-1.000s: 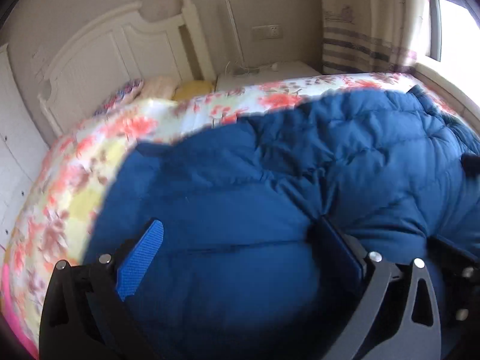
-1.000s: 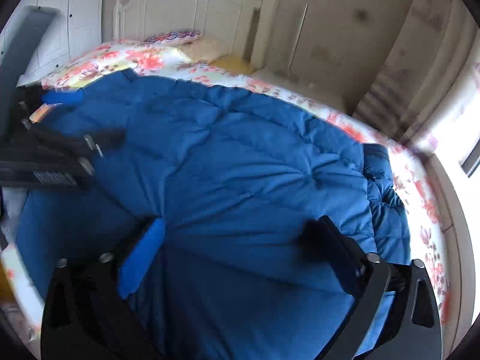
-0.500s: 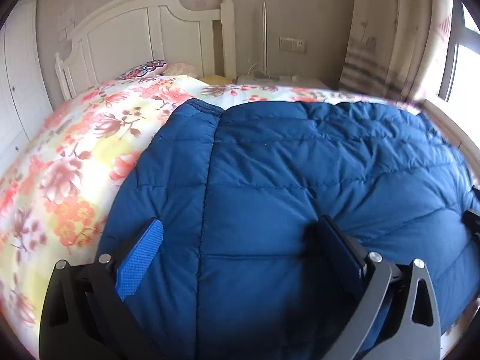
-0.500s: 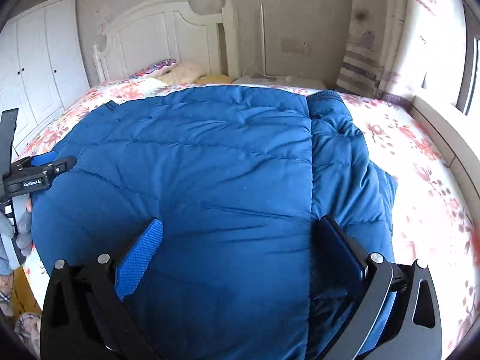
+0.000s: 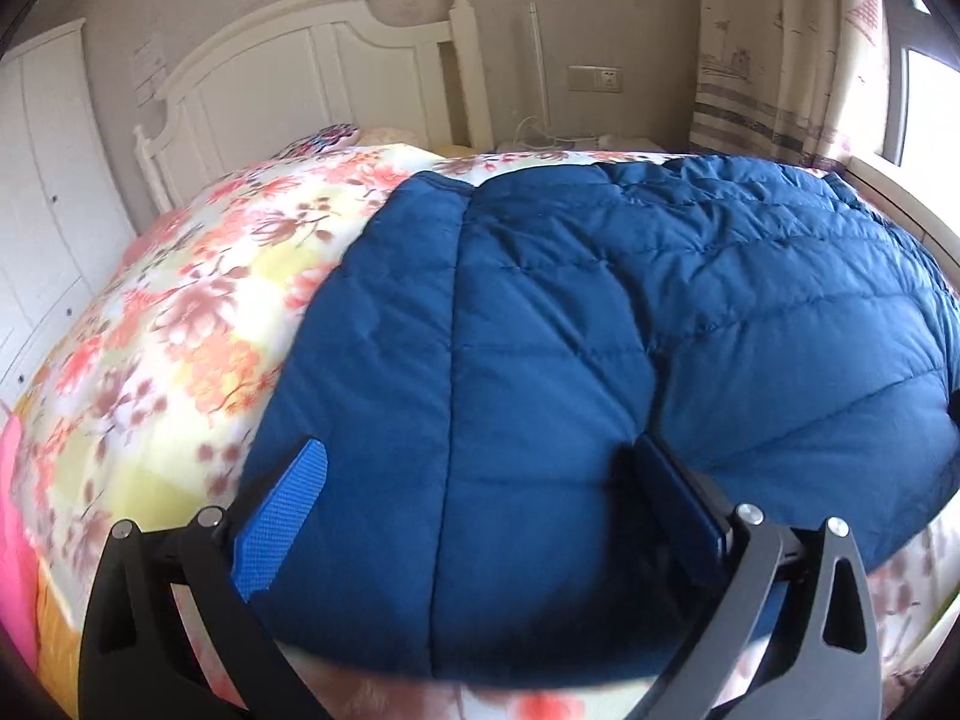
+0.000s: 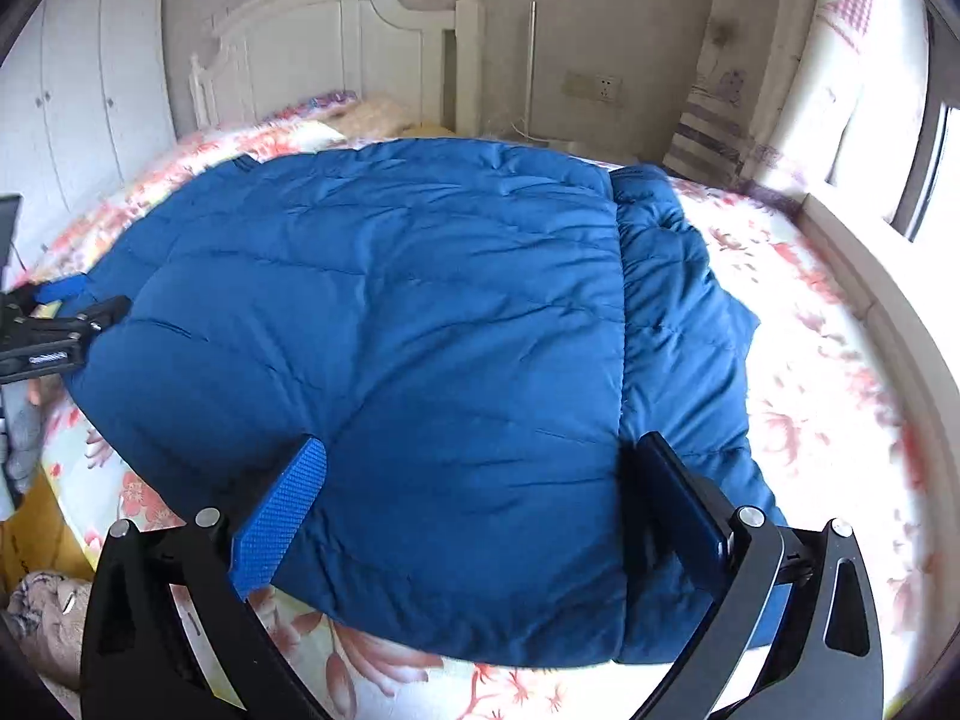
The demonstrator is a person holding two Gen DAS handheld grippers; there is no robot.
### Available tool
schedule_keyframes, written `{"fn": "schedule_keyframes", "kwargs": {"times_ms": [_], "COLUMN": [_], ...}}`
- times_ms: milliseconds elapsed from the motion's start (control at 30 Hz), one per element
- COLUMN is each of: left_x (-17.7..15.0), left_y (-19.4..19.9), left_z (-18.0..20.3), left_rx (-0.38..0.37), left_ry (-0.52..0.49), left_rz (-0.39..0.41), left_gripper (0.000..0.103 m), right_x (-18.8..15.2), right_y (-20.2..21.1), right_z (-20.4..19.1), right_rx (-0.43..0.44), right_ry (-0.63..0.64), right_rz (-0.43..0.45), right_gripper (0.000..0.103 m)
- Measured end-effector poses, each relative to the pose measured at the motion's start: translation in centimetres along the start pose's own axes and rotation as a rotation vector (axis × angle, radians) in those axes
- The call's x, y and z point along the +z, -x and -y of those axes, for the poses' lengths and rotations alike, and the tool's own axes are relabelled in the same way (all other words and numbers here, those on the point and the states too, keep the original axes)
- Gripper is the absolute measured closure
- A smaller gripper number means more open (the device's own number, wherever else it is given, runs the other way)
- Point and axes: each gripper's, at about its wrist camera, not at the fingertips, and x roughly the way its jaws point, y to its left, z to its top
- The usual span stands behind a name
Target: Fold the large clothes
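Note:
A large blue quilted down coat (image 5: 600, 330) (image 6: 390, 360) lies spread on the flowered bedspread (image 5: 180, 312) (image 6: 810, 420), folded into a broad block with a puffy side part (image 6: 678, 312) along its right. My left gripper (image 5: 480, 480) hovers open above the coat's near left edge, nothing between its fingers. My right gripper (image 6: 480, 480) is open too, over the coat's near right part. The left gripper (image 6: 54, 330) also shows at the coat's far left side in the right wrist view.
A white headboard (image 5: 312, 78) and pillows (image 6: 360, 114) stand at the far end. White wardrobe doors (image 6: 78, 90) line the left. Curtains (image 5: 774, 48) and a bright window (image 6: 936, 138) sit on the right. The bed's near edge drops to a floor with bundled cloth (image 6: 42, 618).
Both grippers have pulled back toward the bed's near edge and steadied, both staying open. The coat now lies flat and folded; it has not moved in the last half second.

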Motion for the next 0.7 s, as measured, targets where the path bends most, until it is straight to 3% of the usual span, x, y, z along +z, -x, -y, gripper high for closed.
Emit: {"fn": "schedule_keyframes", "kwargs": {"times_ms": [100, 200, 300, 400, 500, 600, 633, 667, 700], "left_x": [-1.2, -2.5, -2.6, -2.6, -2.9, -3.0, -3.0, -3.0, -3.0], "left_y": [2.7, 2.9, 2.0, 1.9, 1.8, 1.7, 1.6, 1.6, 1.5], "left_z": [1.8, 4.6, 4.5, 4.4, 4.3, 4.2, 4.2, 4.2, 4.2], "left_rx": [-0.075, -0.041, -0.061, -0.064, -0.063, -0.072, -0.073, -0.074, -0.073], "left_ry": [-0.028, -0.118, -0.096, -0.124, -0.129, -0.125, -0.124, -0.121, -0.121], "left_rz": [0.052, 0.07, 0.041, 0.04, 0.041, 0.042, 0.041, 0.04, 0.04], "left_gripper": [0.003, 0.002, 0.002, 0.002, 0.002, 0.002, 0.002, 0.002, 0.002], "right_x": [0.3, -0.3, -1.2, -0.6, -0.2, -0.6, -1.1, -1.8, -1.9], "right_y": [1.9, 0.1, -1.6, -1.0, 0.8, -0.1, -0.8, -1.7, -2.0], "right_z": [-2.3, -5.1, -5.9, -5.6, -4.1, -0.6, 0.6, 2.1, 2.3], "right_rx": [0.053, 0.057, 0.019, 0.033, -0.038, -0.097, -0.062, 0.026, 0.044], "right_ry": [0.047, 0.15, 0.176, 0.175, 0.132, 0.044, 0.013, -0.047, -0.06], "right_rz": [0.075, 0.039, 0.052, 0.022, 0.092, 0.052, 0.034, 0.022, 0.016], "right_gripper": [0.005, 0.005, 0.004, 0.005, 0.005, 0.005, 0.005, 0.004, 0.004]}}
